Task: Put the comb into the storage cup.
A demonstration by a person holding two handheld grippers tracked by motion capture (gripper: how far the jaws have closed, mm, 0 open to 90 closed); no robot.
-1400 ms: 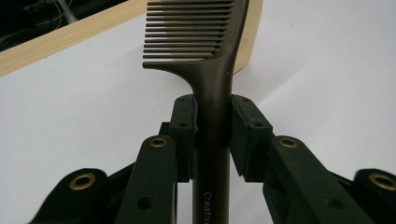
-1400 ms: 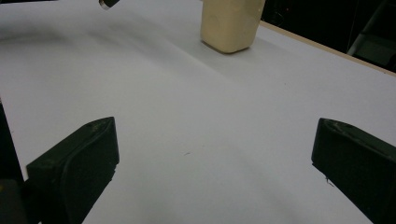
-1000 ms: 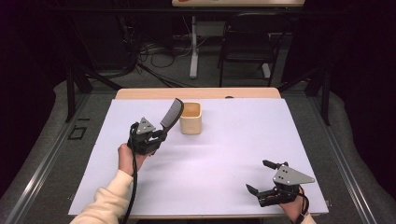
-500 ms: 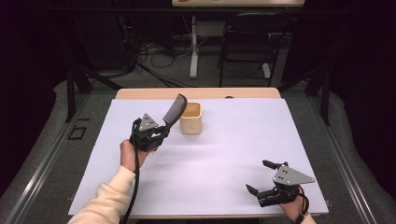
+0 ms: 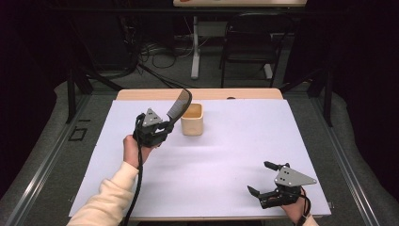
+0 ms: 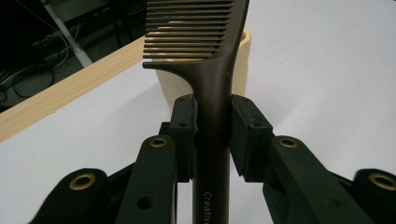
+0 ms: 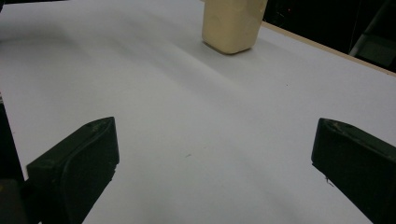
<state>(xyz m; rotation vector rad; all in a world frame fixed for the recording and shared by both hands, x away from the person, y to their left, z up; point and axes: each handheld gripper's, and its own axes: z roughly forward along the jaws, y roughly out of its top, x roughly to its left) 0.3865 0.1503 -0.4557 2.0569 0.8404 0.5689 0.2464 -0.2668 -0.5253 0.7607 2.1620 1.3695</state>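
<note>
A: We've got the dark comb [image 5: 178,107] up off the tabletop [image 5: 226,155], the left gripper [image 5: 162,128] with its jaws clamped on the handle, teeth end angled toward the tan cup [image 5: 192,119].

B: And in the left gripper view we see both pads squeezing that narrow handle [image 6: 212,154], the teeth [image 6: 187,32] right in front of the cup's rim [image 6: 245,42].

A: That's our worry. The comb is long and tilted; if we bring it down off-centre, the head catches the rim and tips that light cup over.

B: Or it pivots. We're gripping a slim, smooth handle partway along, so a knock at the far end could swing it between the pads.

A: Whether the tip sits over the opening or just short of it, we can't quite say from above.

B: Meanwhile our right gripper [image 5: 263,181] rests near the front edge, jaws wide, holding nothing, well apart from the cup. If the cup slides, nothing's there to steady it.
</note>
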